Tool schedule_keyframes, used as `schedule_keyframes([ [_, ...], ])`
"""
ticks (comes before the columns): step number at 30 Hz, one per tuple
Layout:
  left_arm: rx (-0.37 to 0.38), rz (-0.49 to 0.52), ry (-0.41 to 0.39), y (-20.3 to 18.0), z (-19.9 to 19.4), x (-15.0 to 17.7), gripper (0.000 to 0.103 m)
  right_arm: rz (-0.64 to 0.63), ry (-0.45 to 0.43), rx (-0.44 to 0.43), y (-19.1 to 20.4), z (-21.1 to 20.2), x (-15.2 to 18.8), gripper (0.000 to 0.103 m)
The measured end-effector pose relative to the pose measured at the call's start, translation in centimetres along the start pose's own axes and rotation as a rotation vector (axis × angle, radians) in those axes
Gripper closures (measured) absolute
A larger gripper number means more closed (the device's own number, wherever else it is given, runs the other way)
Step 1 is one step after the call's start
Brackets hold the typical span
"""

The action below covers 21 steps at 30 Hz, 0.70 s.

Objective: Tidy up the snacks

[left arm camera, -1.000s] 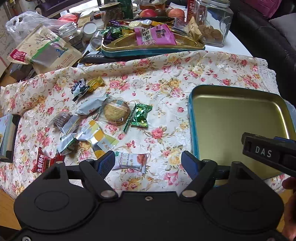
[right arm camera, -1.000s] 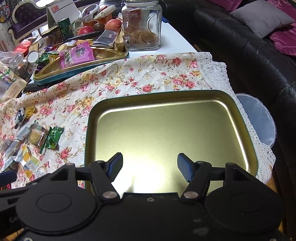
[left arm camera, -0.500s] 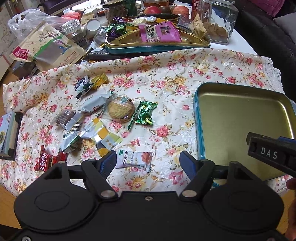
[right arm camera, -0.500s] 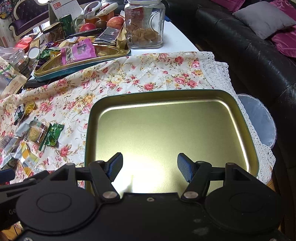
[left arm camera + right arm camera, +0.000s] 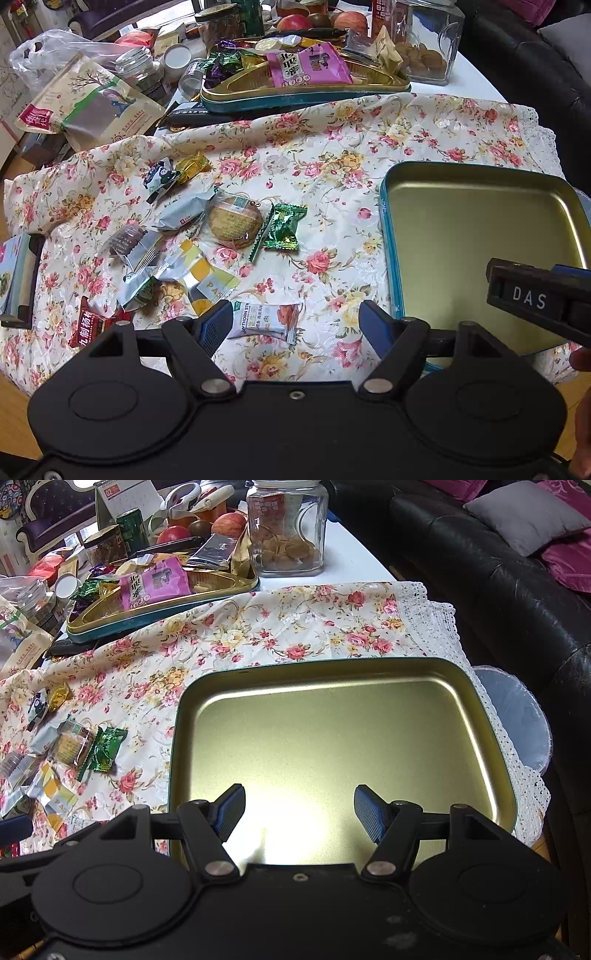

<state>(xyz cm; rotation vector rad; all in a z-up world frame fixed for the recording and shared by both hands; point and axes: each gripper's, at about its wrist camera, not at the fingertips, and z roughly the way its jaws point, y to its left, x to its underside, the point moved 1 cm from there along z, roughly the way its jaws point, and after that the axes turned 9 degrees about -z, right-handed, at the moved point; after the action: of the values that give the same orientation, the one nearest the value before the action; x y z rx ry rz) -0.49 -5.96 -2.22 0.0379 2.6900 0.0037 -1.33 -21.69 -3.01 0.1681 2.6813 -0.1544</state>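
Several wrapped snacks lie on the floral cloth: a white hawthorn snack (image 5: 264,320), a green candy (image 5: 282,230), a round biscuit (image 5: 234,221), a yellow-white packet (image 5: 201,277) and a red packet (image 5: 88,325). My left gripper (image 5: 295,325) is open, with the hawthorn snack between its fingertips. An empty gold tin tray (image 5: 391,236) lies to the right; it also shows in the right wrist view (image 5: 487,738). My right gripper (image 5: 299,812) is open and empty above the tray's near part.
A second tin (image 5: 295,98) with a pink packet and candies stands at the back. A glass jar (image 5: 286,528), apples, bags and jars crowd the far table. A black sofa (image 5: 517,609) and a bin (image 5: 517,716) are on the right.
The left gripper has moved forward and slightly down toward the hawthorn snack, which now sits between its fingertips. The right gripper has hardly moved.
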Motion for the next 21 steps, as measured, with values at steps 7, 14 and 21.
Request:
schedule_keyframes([
  [7,0.003,0.005,0.002,-0.08,-0.02,0.09,0.027,0.002,-0.001,0.001,-0.02,-0.01,0.03,0.035],
  [14,0.006,0.004,-0.002,-0.05,-0.09,0.09,0.027,0.001,-0.004,0.000,-0.11,0.00,0.04,0.035],
  [21,0.010,0.008,0.004,-0.06,-0.06,0.11,0.027,0.010,-0.010,0.002,-0.14,-0.15,0.05,0.035],
])
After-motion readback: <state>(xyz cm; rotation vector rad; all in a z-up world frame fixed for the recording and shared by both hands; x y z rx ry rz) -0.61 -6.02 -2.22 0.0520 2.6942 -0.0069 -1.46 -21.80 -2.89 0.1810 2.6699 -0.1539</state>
